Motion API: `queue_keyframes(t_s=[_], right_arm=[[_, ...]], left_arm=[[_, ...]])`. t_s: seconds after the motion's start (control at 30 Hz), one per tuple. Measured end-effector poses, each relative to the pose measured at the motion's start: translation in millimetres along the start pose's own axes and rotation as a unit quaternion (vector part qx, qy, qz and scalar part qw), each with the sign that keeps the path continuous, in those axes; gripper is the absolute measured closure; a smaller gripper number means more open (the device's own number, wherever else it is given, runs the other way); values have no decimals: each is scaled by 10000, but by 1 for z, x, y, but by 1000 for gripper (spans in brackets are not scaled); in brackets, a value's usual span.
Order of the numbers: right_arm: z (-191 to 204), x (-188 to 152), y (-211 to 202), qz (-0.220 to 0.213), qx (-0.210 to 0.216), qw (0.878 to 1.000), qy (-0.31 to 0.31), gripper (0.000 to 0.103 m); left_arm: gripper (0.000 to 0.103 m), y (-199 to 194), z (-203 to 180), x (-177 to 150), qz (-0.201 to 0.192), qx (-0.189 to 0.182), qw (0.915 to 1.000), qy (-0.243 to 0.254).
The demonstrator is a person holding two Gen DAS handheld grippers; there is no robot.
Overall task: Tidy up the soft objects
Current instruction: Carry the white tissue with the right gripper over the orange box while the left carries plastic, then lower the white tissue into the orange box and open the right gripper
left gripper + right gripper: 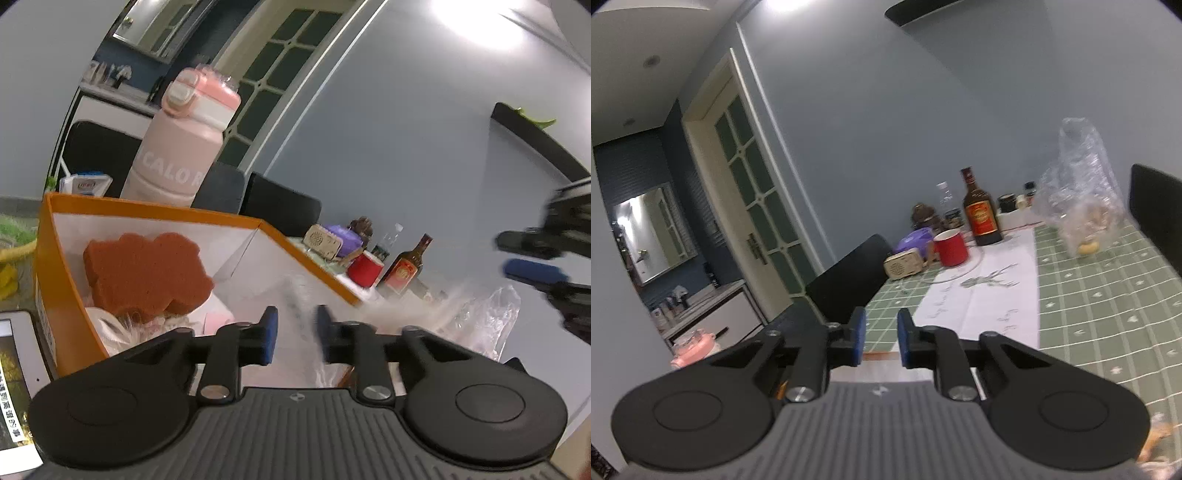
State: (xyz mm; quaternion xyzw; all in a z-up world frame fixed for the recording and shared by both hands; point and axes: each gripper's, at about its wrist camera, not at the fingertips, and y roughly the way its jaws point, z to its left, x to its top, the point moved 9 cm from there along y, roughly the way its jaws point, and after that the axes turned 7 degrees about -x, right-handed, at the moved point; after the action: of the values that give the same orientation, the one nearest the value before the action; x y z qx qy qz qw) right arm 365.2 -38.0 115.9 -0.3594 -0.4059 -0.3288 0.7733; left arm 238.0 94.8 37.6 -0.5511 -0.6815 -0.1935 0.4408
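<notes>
An orange box [155, 212] with a white inside holds a brown sponge [147, 275] and pale fluffy and pink soft things [122, 325] under it. My left gripper [295, 334] hovers over the box's near right part, its jaws a little apart with nothing between them. A blurred white soft thing [399, 312] lies beyond the box's right rim. My right gripper [881, 338] is held above the green checked tablecloth [1108, 295], jaws a little apart and empty. It also shows at the right edge of the left wrist view [532, 254].
A pink water bottle [181, 144] stands behind the box. A clear plastic bag [1078, 192], a dark bottle [982, 210], a red mug [951, 247], a purple lid [916, 238] and a small beige speaker [903, 264] stand at the table's far end. A tablet [14, 387] lies at left.
</notes>
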Motion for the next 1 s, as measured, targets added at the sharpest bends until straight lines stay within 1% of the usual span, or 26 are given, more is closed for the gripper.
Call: queue_keyframes(t_s=[0.03, 0.1, 0.13, 0.2, 0.23, 0.3, 0.33, 0.4, 0.43, 0.47, 0.5, 0.53, 0.57, 0.63, 0.67, 0.7, 0.73, 0.77, 0.83, 0.87, 0.93, 1.0], right_arm=[[1, -2, 5, 47, 0, 10000, -13, 93], [4, -9, 11, 226, 21, 9997, -10, 93], [5, -12, 13, 294, 21, 9996, -44, 93], [4, -18, 14, 413, -1, 9990, -186, 93], [3, -21, 12, 415, -18, 9989, -218, 91], [-2, -23, 8, 395, -57, 9989, -233, 83], [-5, -24, 6, 382, -77, 9989, -251, 82], [-10, -25, 4, 421, -80, 9987, -272, 78], [-12, -26, 3, 475, -69, 9985, -277, 76], [-14, -26, 3, 540, -52, 9981, -277, 63], [-16, -29, 5, 674, -13, 9973, -281, 47], [-17, -32, 6, 789, -7, 9965, -289, 40], [-19, -35, 8, 898, -24, 9955, -301, 31], [-23, -38, 7, 941, -69, 9950, -326, 26], [-26, -39, 7, 969, -133, 9947, -308, 18], [-29, -41, 9, 1063, -200, 9938, -275, 5], [-31, -44, 13, 1232, -215, 9918, -258, 2], [-31, -47, 17, 1373, -182, 9899, -289, 3], [-30, -52, 24, 1543, -160, 9871, -386, 3], [-29, -54, 26, 1584, -179, 9862, -437, 3], [-27, -56, 34, 1621, -291, 9847, -577, 3], [-21, -59, 41, 1608, -400, 9823, -878, 3]], left_arm=[[46, -4, -2, 1, -112, -70, 9999, 3], [34, -10, -5, 3, -385, -141, 9992, 15], [33, -16, -7, 3, -548, -123, 9984, 20], [32, -21, -8, 5, -741, -105, 9972, -1], [31, -22, -7, 7, -774, -143, 9969, -54], [30, -21, -7, 9, -706, -276, 9970, -159], [30, -22, -8, 10, -702, -330, 9968, -212], [30, -28, -11, 9, -847, -375, 9955, -198], [29, -31, -15, 9, -965, -404, 9945, -92], [29, -34, -19, 10, -1078, -470, 9931, 43], [28, -39, -26, 10, -1227, -565, 9906, 225], [27, -44, -31, 10, -1354, -638, 9881, 366], [27, -49, -36, 9, -1495, -706, 9849, 512], [27, -56, -45, 7, -1643, -807, 9806, 696], [26, -56, -50, 6, -1589, -830, 9807, 775], [26, -53, -53, 4, -1452, -858, 9819, 862], [27, -49, -55, 1, -1297, -924, 9830, 919], [27, -46, -56, 0, -1222, -957, 9835, 930], [29, -42, -54, -1, -1217, -804, 9846, 962], [29, -39, -52, -1, -1195, -729, 9854, 965], [29, -34, -50, -2, -1080, -695, 9876, 906], [29, -30, -46, -1, -1018, -609, 9895, 830]])
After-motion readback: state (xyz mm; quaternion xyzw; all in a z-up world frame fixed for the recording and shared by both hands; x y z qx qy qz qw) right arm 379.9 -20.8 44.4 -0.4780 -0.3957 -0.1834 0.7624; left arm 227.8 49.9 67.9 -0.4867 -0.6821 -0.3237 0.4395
